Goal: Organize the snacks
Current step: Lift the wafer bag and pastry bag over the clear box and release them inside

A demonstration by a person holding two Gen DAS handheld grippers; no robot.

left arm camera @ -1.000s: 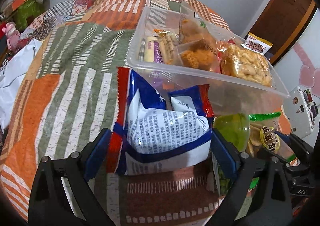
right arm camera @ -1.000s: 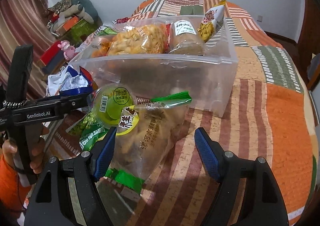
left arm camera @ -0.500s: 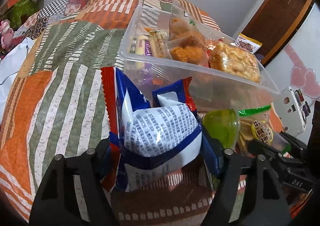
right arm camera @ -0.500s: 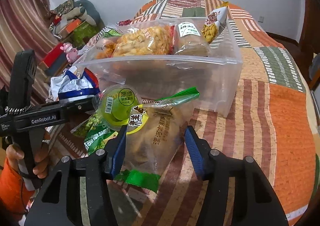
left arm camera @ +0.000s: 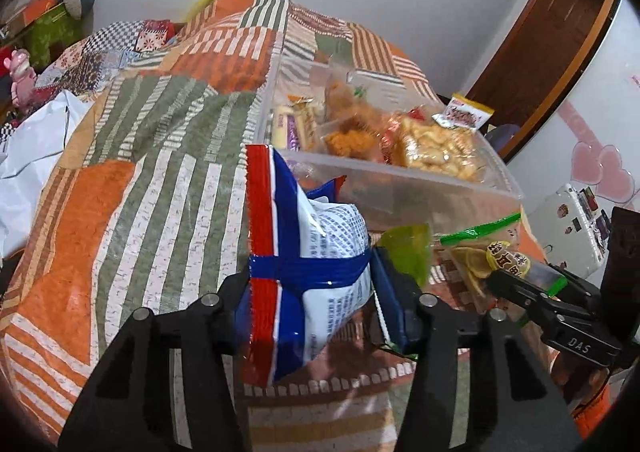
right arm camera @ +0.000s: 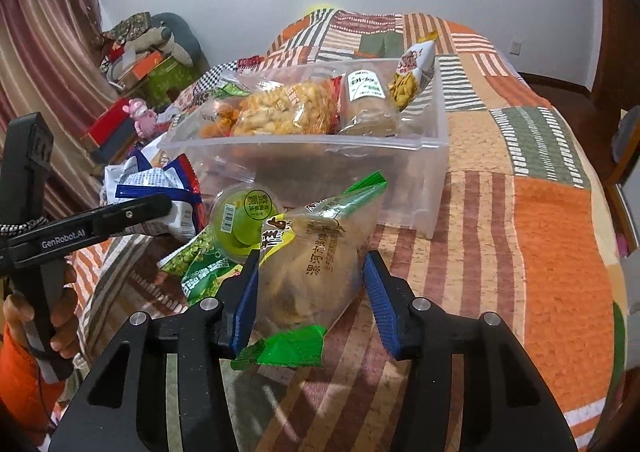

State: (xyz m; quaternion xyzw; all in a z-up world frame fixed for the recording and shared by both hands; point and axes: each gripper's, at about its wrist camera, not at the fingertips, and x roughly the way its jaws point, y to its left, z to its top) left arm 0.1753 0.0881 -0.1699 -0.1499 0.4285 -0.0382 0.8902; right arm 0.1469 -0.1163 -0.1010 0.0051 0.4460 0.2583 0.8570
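My left gripper [left arm camera: 312, 272] is closing its jaws on a blue, white and red snack bag [left arm camera: 332, 236]; the pads pinch it and it hangs raised off the bedspread. My right gripper [right arm camera: 311, 260] is also closing, with its pads against a clear bag with green ends [right arm camera: 312, 264] that stands tilted on the bed. Just beyond both stands a clear plastic bin [right arm camera: 320, 167] that holds several snack packets. Between the two bags lie a green jelly cup [right arm camera: 240, 219] and a green pea packet [right arm camera: 200, 264].
A patchwork bedspread [right arm camera: 540, 211] covers the bed under everything. A white sticker-covered case [left arm camera: 572, 223] lies to the right of the bin. Boxes and toys [right arm camera: 140, 67] pile up left of the bed. A hand [right arm camera: 60, 312] holds the left gripper's handle.
Both grippers have narrowed onto their bags. The left one has risen with the blue and white bag, which now stands more upright. The right one has hardly moved.
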